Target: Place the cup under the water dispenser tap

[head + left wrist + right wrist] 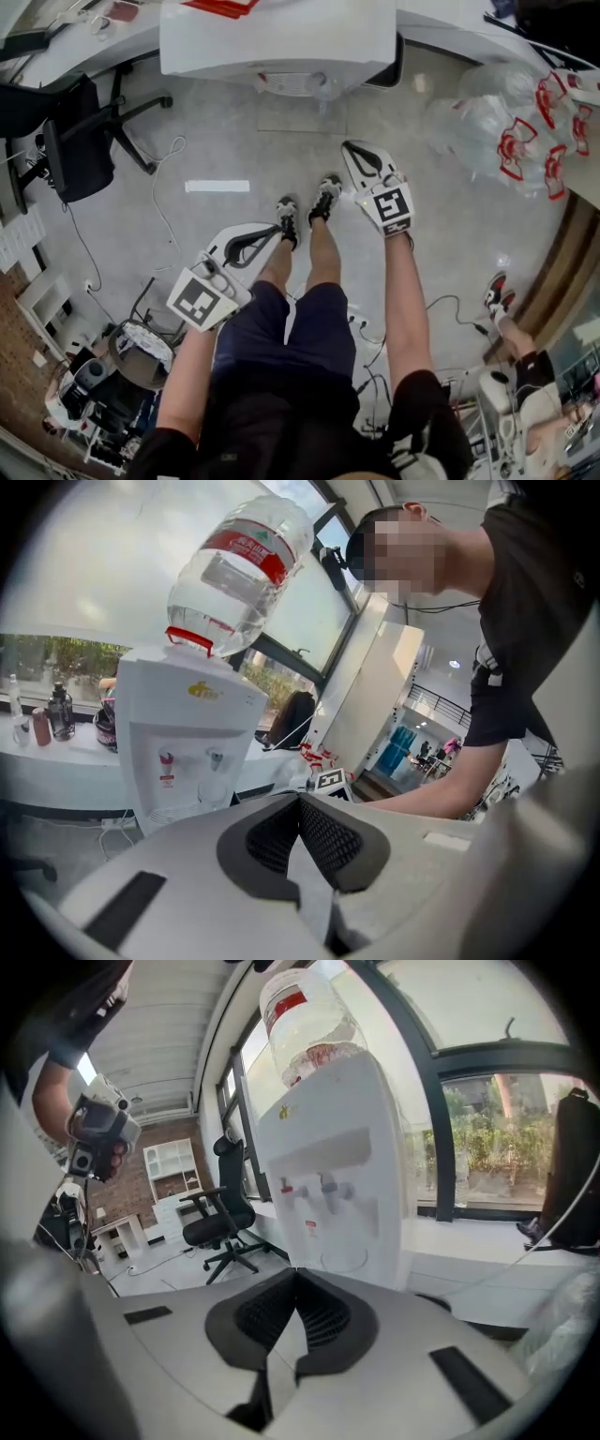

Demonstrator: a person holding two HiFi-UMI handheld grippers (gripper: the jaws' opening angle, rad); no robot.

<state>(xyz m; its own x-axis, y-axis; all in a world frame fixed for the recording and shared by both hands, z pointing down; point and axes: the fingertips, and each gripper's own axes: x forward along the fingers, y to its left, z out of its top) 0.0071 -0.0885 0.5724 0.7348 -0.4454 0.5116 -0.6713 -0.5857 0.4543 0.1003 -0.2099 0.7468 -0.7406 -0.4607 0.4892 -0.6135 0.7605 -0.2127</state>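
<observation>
You face the white water dispenser [187, 733] with the upturned bottle [239, 569] on top. Your left gripper [277, 228] and right gripper [348, 146] hang short of it, each with its fingers closed together on nothing. The clear cup [214, 785] stands on the dispenser's drip tray beneath the taps.

I see an office: a black rolling chair [222, 1227], a water dispenser [328, 1166] and big windows [487, 1138].
</observation>
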